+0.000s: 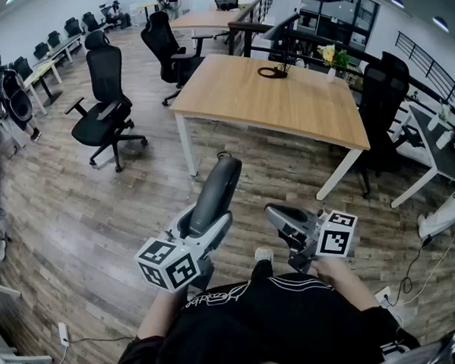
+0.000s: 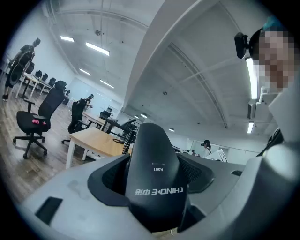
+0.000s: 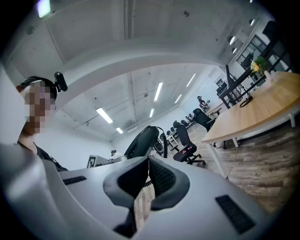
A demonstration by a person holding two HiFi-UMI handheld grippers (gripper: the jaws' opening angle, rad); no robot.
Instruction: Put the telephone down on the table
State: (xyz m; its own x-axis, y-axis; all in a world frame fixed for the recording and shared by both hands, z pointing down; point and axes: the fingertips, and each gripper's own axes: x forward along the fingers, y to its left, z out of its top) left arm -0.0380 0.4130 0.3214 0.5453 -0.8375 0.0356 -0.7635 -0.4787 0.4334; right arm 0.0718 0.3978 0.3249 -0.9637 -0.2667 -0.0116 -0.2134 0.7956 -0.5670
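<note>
A black telephone handset [image 1: 216, 192] stands nearly upright in my left gripper [image 1: 208, 230], whose jaws are shut on its lower part. In the left gripper view the handset [image 2: 154, 180] fills the space between the pads, and its coiled cord [image 2: 127, 140] shows behind it. My right gripper [image 1: 281, 219] is held at the same height just to the right, shut and empty. In the right gripper view its pads [image 3: 159, 174] meet, and the handset [image 3: 140, 140] rises beyond them. The long wooden table [image 1: 300, 109] lies ahead, well beyond both grippers.
A black looped cable [image 1: 272, 72] and a small vase of flowers [image 1: 330, 57] sit at the table's far end. Black office chairs [image 1: 106, 108] stand left of it, another chair [image 1: 380, 101] at its right. A cable [image 1: 412, 278] trails on the wooden floor.
</note>
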